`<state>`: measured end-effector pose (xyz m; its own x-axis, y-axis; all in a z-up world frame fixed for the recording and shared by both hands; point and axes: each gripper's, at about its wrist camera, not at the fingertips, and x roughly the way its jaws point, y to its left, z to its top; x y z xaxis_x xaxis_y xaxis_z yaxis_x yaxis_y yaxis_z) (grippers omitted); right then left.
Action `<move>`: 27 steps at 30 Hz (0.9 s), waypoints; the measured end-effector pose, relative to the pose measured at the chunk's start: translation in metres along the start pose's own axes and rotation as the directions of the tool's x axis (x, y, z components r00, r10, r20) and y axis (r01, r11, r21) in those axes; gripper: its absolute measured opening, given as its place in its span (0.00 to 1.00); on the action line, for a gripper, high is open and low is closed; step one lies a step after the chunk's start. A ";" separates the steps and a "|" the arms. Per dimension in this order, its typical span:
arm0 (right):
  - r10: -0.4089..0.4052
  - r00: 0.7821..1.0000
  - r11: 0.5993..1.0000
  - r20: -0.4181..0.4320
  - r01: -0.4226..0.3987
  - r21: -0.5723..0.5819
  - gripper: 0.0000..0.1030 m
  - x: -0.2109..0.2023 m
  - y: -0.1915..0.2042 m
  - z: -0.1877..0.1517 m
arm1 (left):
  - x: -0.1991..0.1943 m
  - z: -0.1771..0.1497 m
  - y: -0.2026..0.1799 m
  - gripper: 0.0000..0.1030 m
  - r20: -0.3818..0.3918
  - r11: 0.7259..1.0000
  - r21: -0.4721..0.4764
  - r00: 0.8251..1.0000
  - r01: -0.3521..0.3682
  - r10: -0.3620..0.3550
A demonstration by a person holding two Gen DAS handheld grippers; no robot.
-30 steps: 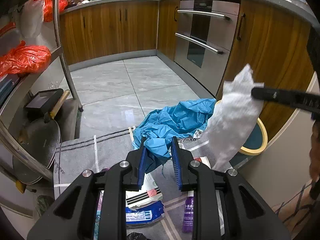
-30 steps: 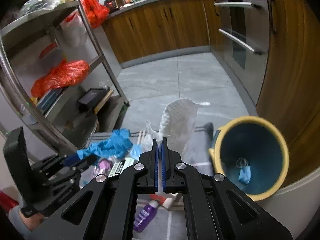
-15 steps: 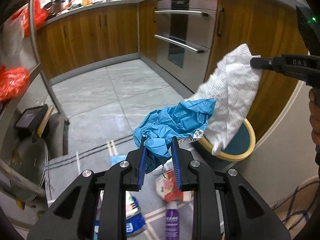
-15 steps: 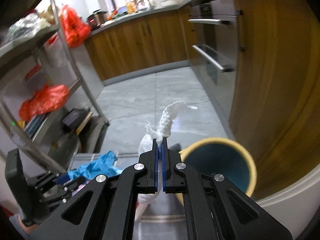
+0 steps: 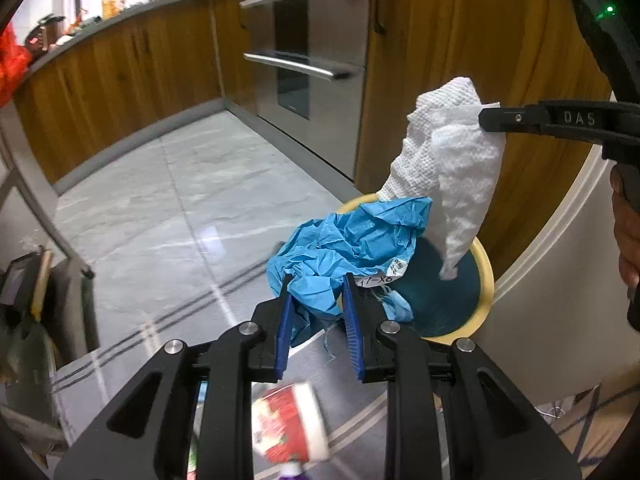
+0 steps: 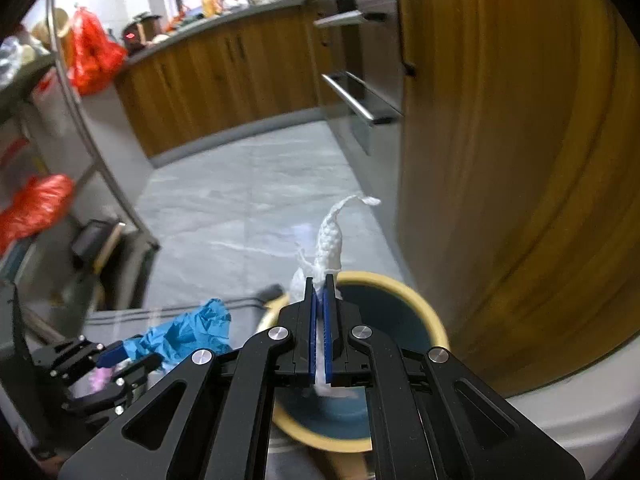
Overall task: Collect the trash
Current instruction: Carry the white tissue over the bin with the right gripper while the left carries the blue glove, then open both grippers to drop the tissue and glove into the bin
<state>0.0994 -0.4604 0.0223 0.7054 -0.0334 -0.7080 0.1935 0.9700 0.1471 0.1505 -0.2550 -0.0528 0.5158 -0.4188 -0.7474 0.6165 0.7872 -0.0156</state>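
Right claw (image 6: 319,296) pinches a white paper towel (image 5: 452,168), which hangs lengthwise down into the yellow-rimmed bin (image 5: 486,276). Left claw (image 5: 316,300) grips crumpled blue plastic (image 5: 352,248).

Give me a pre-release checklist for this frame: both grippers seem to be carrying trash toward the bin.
1. Right gripper clamped on white paper towel: ok.
2. Towel hanging over the yellow-rimmed bin: ok, its tail dangles above the opening.
3. Left gripper gripping blue crumpled sheet: ok.
4. Blue sheet over the bin: not ok, only partly; much of it hangs outside the rim.
5. Room inside the bin: cannot tell, mostly hidden.
6. Floor litter left, such as the red-and-white packet: not ok.
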 end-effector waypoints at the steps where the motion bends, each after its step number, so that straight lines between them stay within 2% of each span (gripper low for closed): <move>1: -0.011 1.000 1.000 -0.018 0.011 0.006 0.04 0.008 -0.004 -0.002 | 0.010 0.002 -0.004 0.23 -0.013 1.000 -0.003 1.000 0.012 -0.012; 5: -0.027 0.994 0.998 -0.102 0.033 0.058 0.04 0.040 -0.019 -0.012 | 0.040 0.002 -0.018 0.23 -0.055 0.999 0.003 0.998 0.042 -0.042; 12: -0.068 0.972 0.989 -0.225 0.096 0.117 0.04 0.082 -0.036 -0.032 | 0.084 0.002 -0.043 0.23 -0.099 0.996 0.080 0.995 0.030 -0.022; 18: -0.079 0.964 0.982 -0.253 0.119 0.145 0.04 0.090 -0.044 -0.037 | 0.103 0.001 -0.053 0.24 -0.116 0.992 0.123 0.993 0.009 0.006; 20: -0.080 0.963 0.980 -0.259 0.123 0.155 0.04 0.089 -0.044 -0.039 | 0.101 -0.001 -0.051 0.30 -0.110 0.993 0.120 0.994 0.016 -0.003; 24: -0.075 0.961 0.978 -0.265 0.123 0.168 0.17 0.094 -0.049 -0.038 | 0.096 -0.004 -0.047 0.51 -0.094 0.996 0.089 0.996 0.019 -0.011; 25: -0.073 0.962 0.977 -0.263 0.121 0.173 0.20 0.094 -0.049 -0.037 | 0.094 -0.005 -0.045 0.52 -0.092 0.997 0.076 0.996 0.020 -0.013; 27: -0.071 0.965 0.977 -0.254 0.119 0.178 0.33 0.092 -0.049 -0.037 | 0.090 -0.005 -0.040 0.53 -0.093 0.998 0.047 0.995 0.028 -0.024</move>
<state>0.1296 -0.5024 -0.0750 0.4940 -0.0400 -0.8686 0.3944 0.9006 0.1828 0.1693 -0.3223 -0.1230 0.4433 -0.3931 -0.8056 0.6580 0.7530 -0.0054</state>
